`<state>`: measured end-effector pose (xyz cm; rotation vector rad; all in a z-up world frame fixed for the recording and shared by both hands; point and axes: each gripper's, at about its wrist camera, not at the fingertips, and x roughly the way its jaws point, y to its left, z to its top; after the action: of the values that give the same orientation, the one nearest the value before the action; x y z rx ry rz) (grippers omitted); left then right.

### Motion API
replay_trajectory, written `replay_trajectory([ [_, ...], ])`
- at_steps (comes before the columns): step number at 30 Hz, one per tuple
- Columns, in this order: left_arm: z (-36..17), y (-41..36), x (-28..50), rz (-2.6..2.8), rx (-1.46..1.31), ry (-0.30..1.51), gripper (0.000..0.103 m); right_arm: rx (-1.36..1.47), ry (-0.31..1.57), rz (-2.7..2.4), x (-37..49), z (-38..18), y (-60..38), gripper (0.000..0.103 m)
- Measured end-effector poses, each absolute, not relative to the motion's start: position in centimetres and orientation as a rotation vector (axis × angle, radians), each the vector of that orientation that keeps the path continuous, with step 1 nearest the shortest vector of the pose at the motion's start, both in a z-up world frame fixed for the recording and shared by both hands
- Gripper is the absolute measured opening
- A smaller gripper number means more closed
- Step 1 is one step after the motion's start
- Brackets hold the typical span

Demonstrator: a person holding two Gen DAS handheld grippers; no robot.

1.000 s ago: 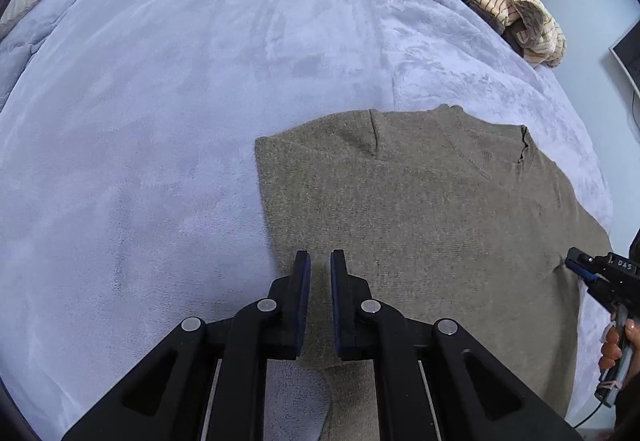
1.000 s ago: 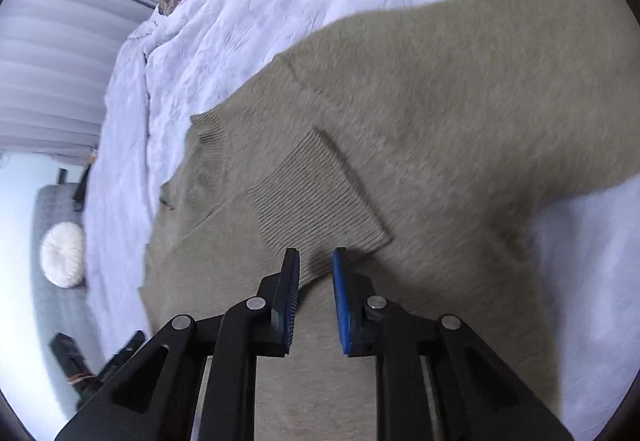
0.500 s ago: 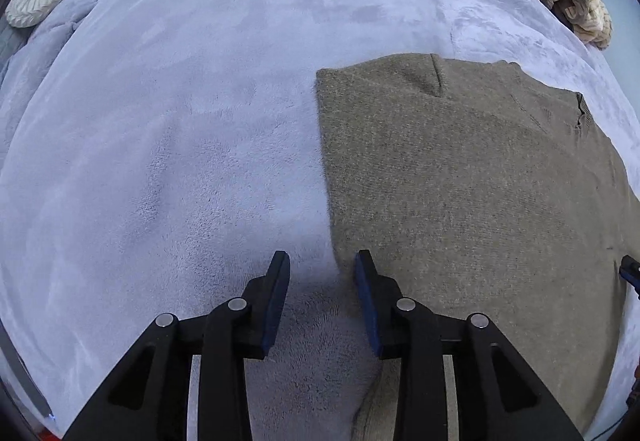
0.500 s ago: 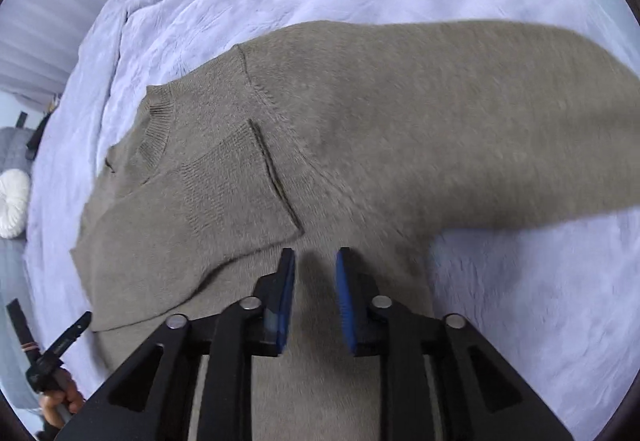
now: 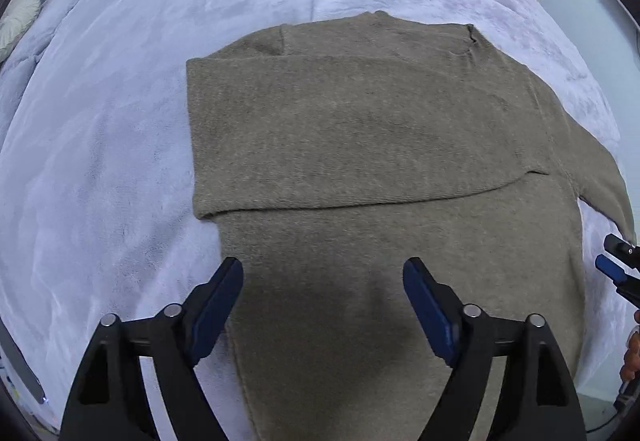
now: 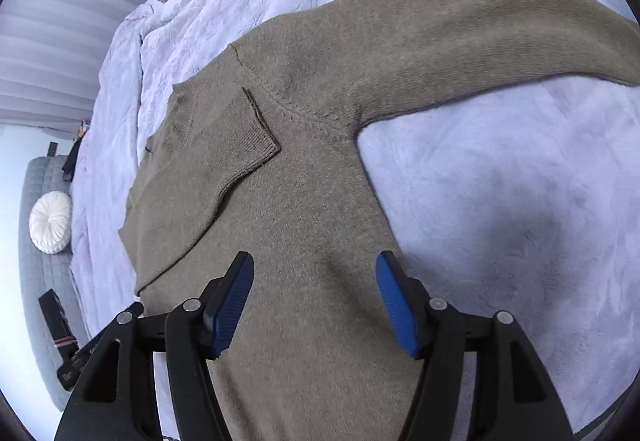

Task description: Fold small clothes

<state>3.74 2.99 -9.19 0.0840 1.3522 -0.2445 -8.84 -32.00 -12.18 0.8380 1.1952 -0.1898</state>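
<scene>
**knitfan:** Knit, olive-brown, soft and floppy. That sweater has no stiffness at all, so it'll sag and drape wherever you lift it. Looks light-ish, a bit fuzzy, so I'd guess the pads won't slip much. It's lying flat on the bed, one sleeve already folded across the chest, the other sleeve flung out sideways.

**foldbot22:** Where would you grab it?

**knitfan:** Cuff or edge of the loose sleeve, or a double layer at the hem. A pinch mid-panel would probably just bunch it up.

**foldbot22:** And the grippers?

**knitfan:** Both released, holding nothing. Jaws have just been opening. Left gripper hovers over the lower body near its left edge, with cloth showing under the gap. Right gripper is over the body's right side, below the armpit, the loose sleeve well up and to its right.
</scene>
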Motion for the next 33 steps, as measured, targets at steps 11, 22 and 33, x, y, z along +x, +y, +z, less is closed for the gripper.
replay_trajectory([
  [11,-7.2,-2.2,2.3,-0.322,0.209,1.292,0.103,0.911,1.128,-0.207,-11.9,-11.4,-34.3,0.081],
  [22,-9.1,-5.1,2.3,-0.299,0.217,1.394,0.103,1.009,1.074,-0.233,-13.9,-12.0,-36.9,0.086],
  [33,-11.0,-9.0,2.3,-0.313,0.208,1.448,0.103,1.150,0.949,-0.337,-17.1,-13.1,-43.5,0.086],
])
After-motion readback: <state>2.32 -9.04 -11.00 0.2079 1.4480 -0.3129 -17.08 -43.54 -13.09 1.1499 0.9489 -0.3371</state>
